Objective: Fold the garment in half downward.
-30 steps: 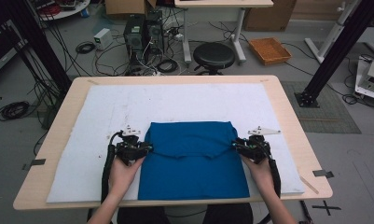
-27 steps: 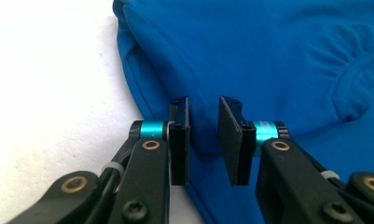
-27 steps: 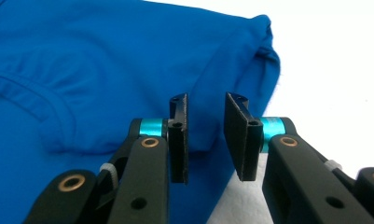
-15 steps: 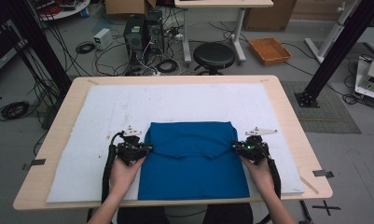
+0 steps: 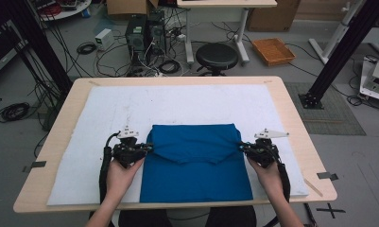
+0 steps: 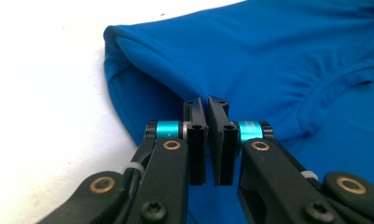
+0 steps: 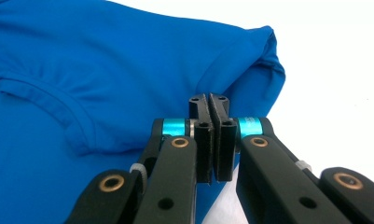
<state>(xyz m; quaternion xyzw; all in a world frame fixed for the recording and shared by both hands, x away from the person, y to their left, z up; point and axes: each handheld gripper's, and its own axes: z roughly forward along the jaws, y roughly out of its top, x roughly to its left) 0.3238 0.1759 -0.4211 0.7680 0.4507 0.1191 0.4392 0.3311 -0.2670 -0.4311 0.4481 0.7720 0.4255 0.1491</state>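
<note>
Both forearms reach forward, palms inward, the left gripper (image 5: 147, 147) and right gripper (image 5: 242, 147) level and facing each other, each having just closed its jaws on the adjacent side edge of the folded blue shirt (image 5: 195, 161) lying between them on the white mat (image 5: 88, 127).

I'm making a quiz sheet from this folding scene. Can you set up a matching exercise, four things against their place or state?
Things:
1. left tongs
2. right tongs
3. blue shirt
4. black stool

Places or states:
A. on the floor beyond the table
B. lying folded on the white mat
C. shut on the shirt's right edge
D. shut on the shirt's left edge

Pairs: 1-D, 2-C, 3-B, 4-A
</note>
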